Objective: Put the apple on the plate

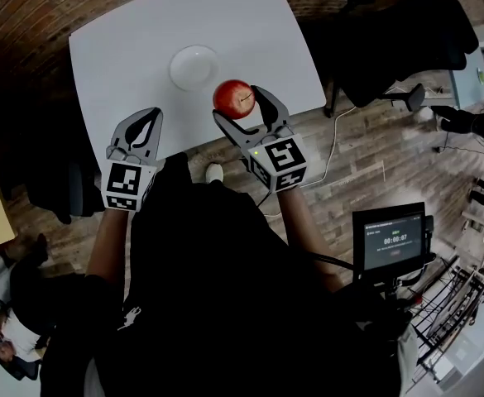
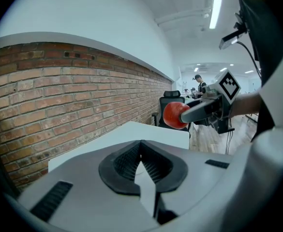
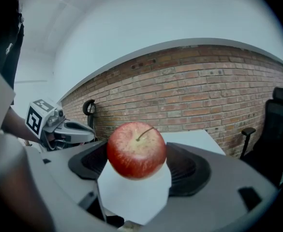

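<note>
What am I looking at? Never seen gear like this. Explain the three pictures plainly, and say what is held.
No robot here: a person holds a gripper in each hand. The head view looks down from a camera on the person's head; the other two views come from cameras riding on each gripper, looking along its jaws. On the white table lies an empty white plate. The right gripper has its jaws closed on a red apple, in the air, not yet on the plate. The left gripper has its jaws together, holding nothing.

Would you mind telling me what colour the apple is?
The apple is red, yellowish around its stem; the right gripper view shows it best.
</note>
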Demonstrator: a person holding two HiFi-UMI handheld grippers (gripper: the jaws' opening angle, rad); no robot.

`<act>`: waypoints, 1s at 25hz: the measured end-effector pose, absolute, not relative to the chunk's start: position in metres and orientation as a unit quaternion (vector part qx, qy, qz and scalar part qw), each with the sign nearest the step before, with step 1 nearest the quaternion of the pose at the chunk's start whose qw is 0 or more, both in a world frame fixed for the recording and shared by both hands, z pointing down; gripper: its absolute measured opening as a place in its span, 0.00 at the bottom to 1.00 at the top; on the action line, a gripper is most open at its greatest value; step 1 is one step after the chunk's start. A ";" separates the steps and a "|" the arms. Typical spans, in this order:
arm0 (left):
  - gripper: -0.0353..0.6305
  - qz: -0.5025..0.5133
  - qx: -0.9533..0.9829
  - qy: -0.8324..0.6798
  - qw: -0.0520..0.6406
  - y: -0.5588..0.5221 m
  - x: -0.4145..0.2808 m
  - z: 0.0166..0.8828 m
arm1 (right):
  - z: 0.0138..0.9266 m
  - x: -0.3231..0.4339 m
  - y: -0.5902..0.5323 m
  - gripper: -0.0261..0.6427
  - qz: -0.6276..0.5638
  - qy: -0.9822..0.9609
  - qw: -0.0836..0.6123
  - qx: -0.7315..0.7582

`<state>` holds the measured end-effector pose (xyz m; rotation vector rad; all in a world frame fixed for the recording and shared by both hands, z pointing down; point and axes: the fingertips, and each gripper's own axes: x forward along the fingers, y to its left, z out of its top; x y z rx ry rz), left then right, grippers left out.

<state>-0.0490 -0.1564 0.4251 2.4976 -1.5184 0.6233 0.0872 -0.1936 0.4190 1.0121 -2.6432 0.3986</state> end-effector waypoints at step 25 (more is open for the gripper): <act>0.06 0.206 0.847 -0.472 0.133 -0.204 -0.071 0.480 | 0.489 0.029 -0.254 0.60 0.124 -0.909 0.216 0.335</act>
